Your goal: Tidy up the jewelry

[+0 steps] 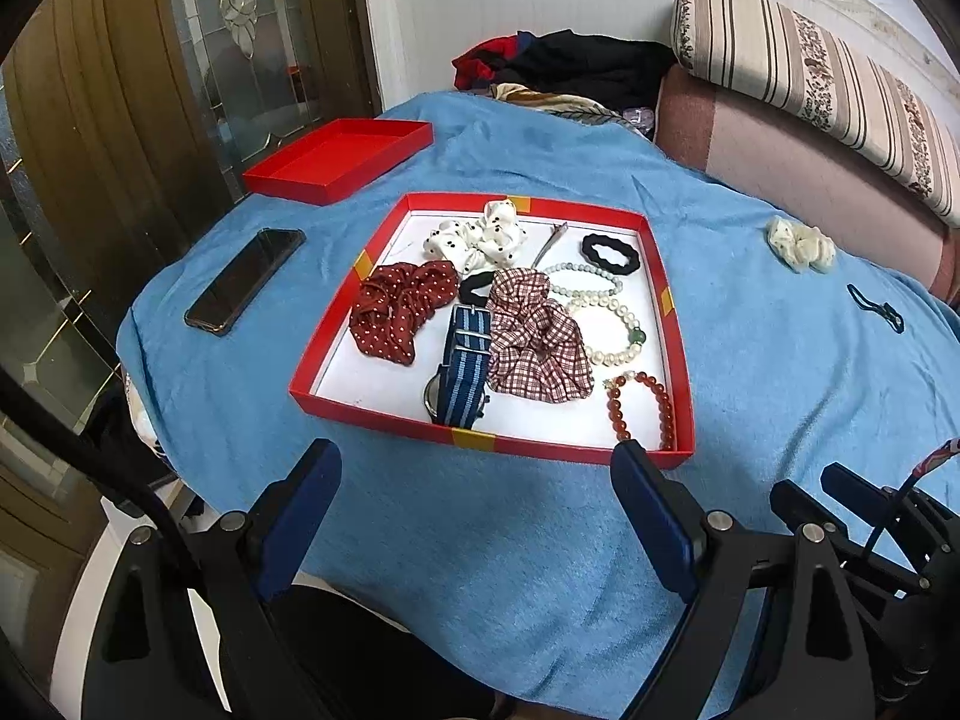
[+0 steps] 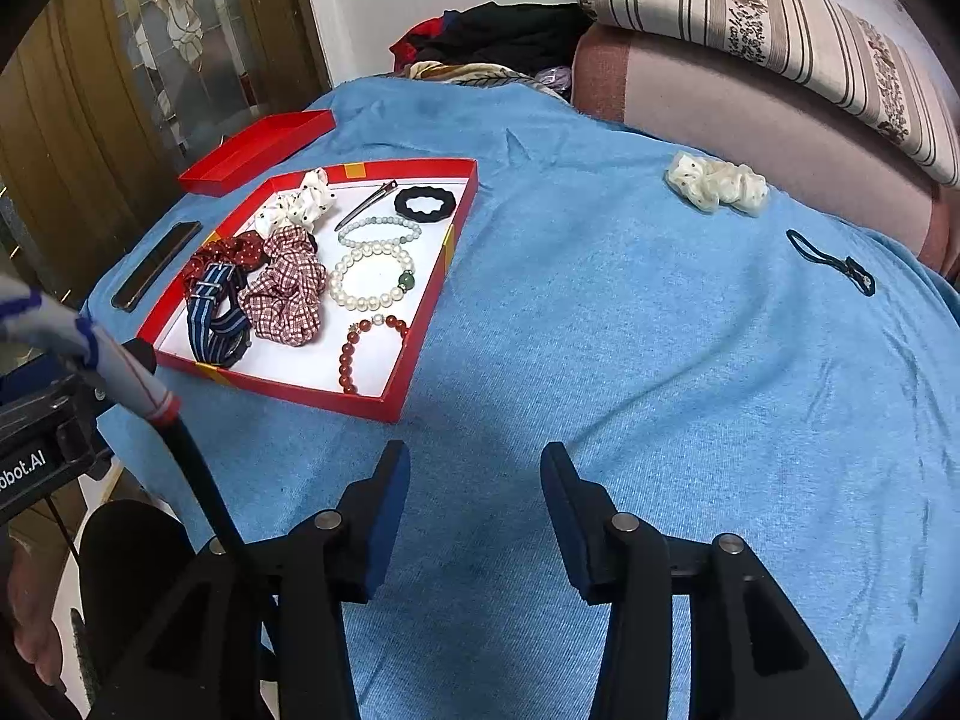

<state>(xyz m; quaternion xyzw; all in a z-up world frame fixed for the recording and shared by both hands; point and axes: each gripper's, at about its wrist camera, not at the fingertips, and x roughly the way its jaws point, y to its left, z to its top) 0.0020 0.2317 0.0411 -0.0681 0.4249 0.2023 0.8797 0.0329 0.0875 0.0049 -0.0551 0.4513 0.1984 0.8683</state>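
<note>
Now, from the left wrist view, we hold our left gripper (image 1: 474,468) spread wide and empty above the blue cloth (image 1: 480,540), just short of the near wall of the red tray (image 1: 384,420). Inside the tray we see a dark red dotted scrunchie (image 1: 399,306), a blue striped watch strap (image 1: 463,372), a checked scrunchie (image 1: 537,342), a white dotted scrunchie (image 1: 480,234), a pearl bracelet (image 1: 609,324), a pale bead bracelet (image 1: 585,279), a red bead bracelet (image 1: 645,408), a black hair tie (image 1: 612,252) and a metal hair clip (image 1: 549,243). A red lid (image 1: 339,159) sits beyond the tray, and a phone (image 1: 246,282) lies to the tray's left. Out on the cloth, well apart from the tray, rest a cream scrunchie (image 1: 801,243) and a dark elastic (image 1: 876,306).

Over to the right wrist view: our right gripper (image 2: 474,462) is also parted, gripping nothing, low over bare cloth (image 2: 600,360). The tray (image 2: 414,348) lies ahead to the left, the cream scrunchie (image 2: 717,183) far ahead to the right, the dark elastic (image 2: 831,261) beyond it on the right.
</note>
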